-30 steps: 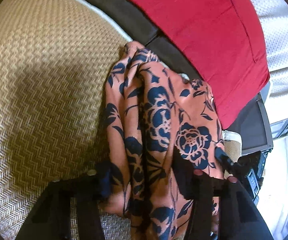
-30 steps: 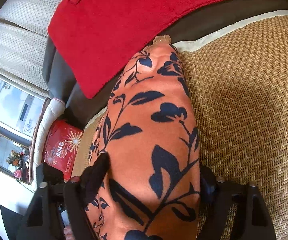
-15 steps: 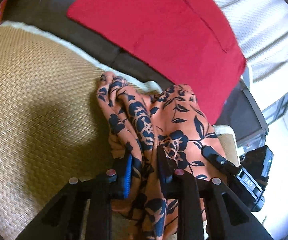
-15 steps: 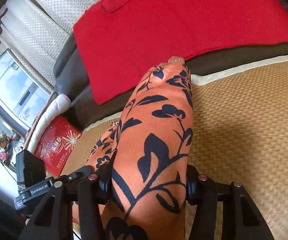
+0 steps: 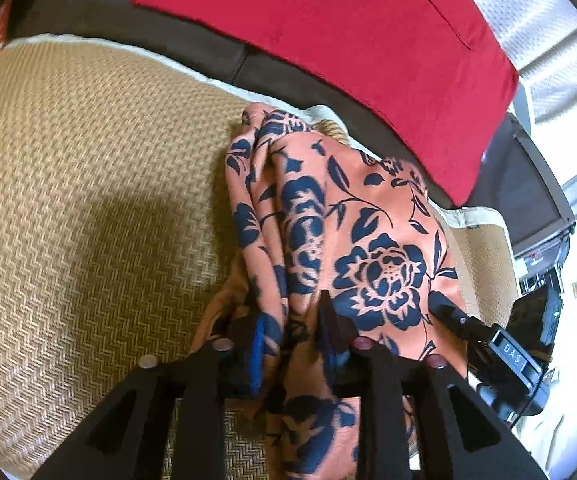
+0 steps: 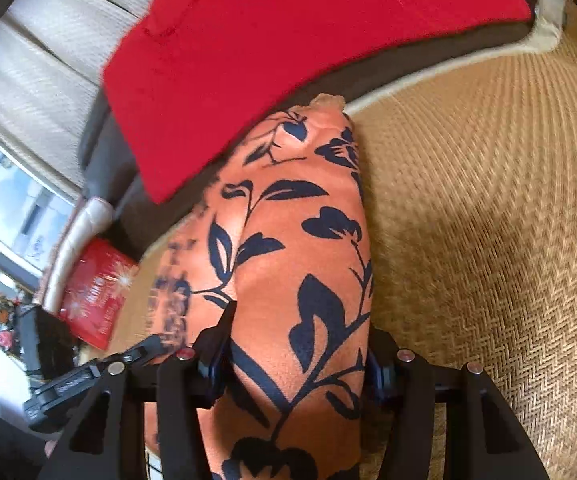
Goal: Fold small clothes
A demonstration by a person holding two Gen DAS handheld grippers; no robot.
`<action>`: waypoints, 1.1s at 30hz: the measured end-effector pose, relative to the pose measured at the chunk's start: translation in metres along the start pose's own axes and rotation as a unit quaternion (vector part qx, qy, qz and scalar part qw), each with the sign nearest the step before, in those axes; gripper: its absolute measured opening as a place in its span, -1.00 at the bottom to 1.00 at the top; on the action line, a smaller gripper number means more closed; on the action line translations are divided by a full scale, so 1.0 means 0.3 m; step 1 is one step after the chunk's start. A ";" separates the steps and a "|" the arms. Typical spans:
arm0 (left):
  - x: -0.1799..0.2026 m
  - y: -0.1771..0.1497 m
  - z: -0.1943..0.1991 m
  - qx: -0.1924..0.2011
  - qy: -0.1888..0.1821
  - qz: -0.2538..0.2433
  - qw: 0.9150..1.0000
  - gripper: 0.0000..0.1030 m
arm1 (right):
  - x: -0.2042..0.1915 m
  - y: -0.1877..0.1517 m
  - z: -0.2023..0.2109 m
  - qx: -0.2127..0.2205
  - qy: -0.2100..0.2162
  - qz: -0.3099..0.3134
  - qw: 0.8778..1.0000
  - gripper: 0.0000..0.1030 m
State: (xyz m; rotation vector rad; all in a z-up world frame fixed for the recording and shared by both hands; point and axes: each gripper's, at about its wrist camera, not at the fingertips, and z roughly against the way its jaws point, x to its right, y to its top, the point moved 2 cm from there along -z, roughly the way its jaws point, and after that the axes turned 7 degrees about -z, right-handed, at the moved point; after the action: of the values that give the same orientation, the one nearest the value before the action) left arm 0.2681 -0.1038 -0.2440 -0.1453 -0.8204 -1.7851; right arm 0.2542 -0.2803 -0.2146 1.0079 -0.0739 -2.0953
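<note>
A: Where's the garment?
B: Orange floral cloth (image 5: 352, 240), bunched, lifted off the woven mat (image 5: 88, 200), strung between both grippers, near the red cushion (image 5: 348, 40).
A: Left gripper (image 5: 292, 328)?
B: Narrow gap, jaws opening, a fold of cloth between its fingers (image 5: 330, 320).
A: Right gripper (image 6: 296, 344)?
B: Mid-width, clamped on a thick roll of the same cloth (image 6: 300, 260). The left gripper's body (image 6: 88, 376) sits just beside it.
</note>
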 end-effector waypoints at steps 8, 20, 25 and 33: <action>-0.040 -0.079 0.076 0.032 0.074 0.005 0.997 0.32 | -0.052 -0.006 0.060 0.029 -0.046 0.012 0.998 0.40; 0.081 -0.247 0.203 0.069 0.228 -0.103 0.966 0.33 | -0.173 -0.188 0.202 0.061 -0.038 0.097 0.993 -0.26; 0.034 -0.283 0.129 0.016 0.241 -0.089 0.966 0.32 | -0.196 -0.231 0.103 0.019 -0.118 0.146 0.982 -0.23; 0.252 -0.348 0.459 0.104 0.288 -0.146 0.941 0.54 | -0.251 -0.281 0.428 0.087 -0.085 0.121 0.985 0.16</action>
State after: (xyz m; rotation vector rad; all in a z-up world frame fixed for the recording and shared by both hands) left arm 0.1078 -0.0667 -0.1521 0.6443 -0.6112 -1.8552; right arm 0.1411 -0.2058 -0.1098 0.8702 -0.4505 -1.9691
